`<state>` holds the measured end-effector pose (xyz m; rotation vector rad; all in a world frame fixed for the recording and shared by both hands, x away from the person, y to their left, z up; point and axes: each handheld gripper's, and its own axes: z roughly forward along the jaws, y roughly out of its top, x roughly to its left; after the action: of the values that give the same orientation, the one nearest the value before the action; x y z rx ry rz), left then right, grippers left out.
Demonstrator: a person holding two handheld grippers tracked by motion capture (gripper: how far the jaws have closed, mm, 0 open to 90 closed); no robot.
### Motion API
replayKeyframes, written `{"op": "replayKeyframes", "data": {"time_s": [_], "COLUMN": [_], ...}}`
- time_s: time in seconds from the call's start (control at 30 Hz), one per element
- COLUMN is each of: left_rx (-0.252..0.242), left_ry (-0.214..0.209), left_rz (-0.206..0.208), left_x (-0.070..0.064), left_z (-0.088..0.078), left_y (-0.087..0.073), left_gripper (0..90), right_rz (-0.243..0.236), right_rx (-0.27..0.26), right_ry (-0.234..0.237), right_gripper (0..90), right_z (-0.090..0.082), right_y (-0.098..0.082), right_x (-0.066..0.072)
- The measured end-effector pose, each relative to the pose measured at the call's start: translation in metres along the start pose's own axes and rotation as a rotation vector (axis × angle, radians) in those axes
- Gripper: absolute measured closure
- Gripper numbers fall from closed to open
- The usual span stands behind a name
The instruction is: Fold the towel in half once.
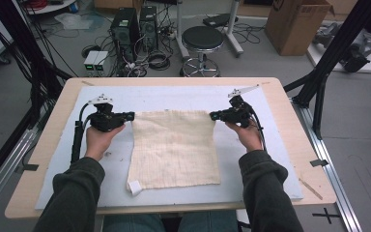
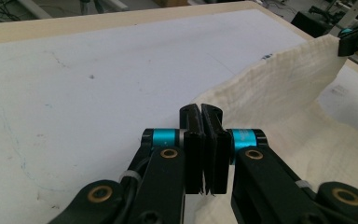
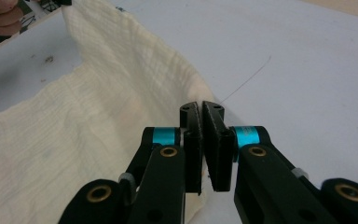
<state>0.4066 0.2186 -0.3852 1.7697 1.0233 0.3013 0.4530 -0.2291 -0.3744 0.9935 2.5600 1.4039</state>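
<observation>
From the high view, a cream cloth (image 1: 174, 149) lies spread on the white mat (image 1: 251, 96) that covers the wooden tabletop (image 1: 290, 121). The left hand-held gripper (image 1: 129, 116) pinches the cloth's far left corner, and the right hand-held gripper (image 1: 214, 116) pinches its far right corner, so the far edge runs straight between them. The near part of the cloth lies flat, with a small white tag (image 1: 135, 187) at its near left corner. Beyond the tabletop, a round black stool (image 1: 202, 38) stands on the floor, with a cardboard box (image 1: 294, 24) to its right.

In the left gripper view, the left hand-held gripper (image 2: 201, 109) has its jaws pressed together on the cloth (image 2: 279, 88), whose edge rises as a taut ridge toward the other gripper at the upper right corner. The mat (image 2: 98, 84) lies bare to the left.

In the right gripper view, the right hand-held gripper (image 3: 201, 107) is likewise clamped tight, with the cloth (image 3: 98, 107) caught between its jaws. The lifted edge runs up to the far corner at the top left, while the rest sags down onto the mat (image 3: 298, 60).
</observation>
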Motion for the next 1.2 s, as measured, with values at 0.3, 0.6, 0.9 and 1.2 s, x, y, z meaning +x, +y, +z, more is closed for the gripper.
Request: {"op": "replayKeyframes", "data": {"time_s": [0.3,0.6,0.9,1.2], "left_rx": [-0.005,-0.005,-0.009,-0.007], "left_ry": [-0.021,-0.042,-0.053,-0.064], "left_rz": [0.010,0.032,0.030,0.038], "left_x": [-0.006,-0.012,-0.014,-0.016], "left_z": [-0.004,-0.008,-0.013,-0.017], "left_y": [-0.003,-0.003,-0.009,-0.014], "left_gripper": [87.3,87.3,87.2,87.2], "right_rz": [-0.015,-0.010,-0.028,-0.019], "right_rx": [-0.024,-0.037,-0.048,-0.052], "right_ry": [0.012,0.019,0.036,0.045], "right_gripper": [86.4,86.4,86.4,86.4], "right_z": [-0.006,-0.013,-0.017,-0.017], "right_y": [-0.002,-0.006,-0.005,-0.012], "right_x": [0.005,0.008,0.014,0.017]}}
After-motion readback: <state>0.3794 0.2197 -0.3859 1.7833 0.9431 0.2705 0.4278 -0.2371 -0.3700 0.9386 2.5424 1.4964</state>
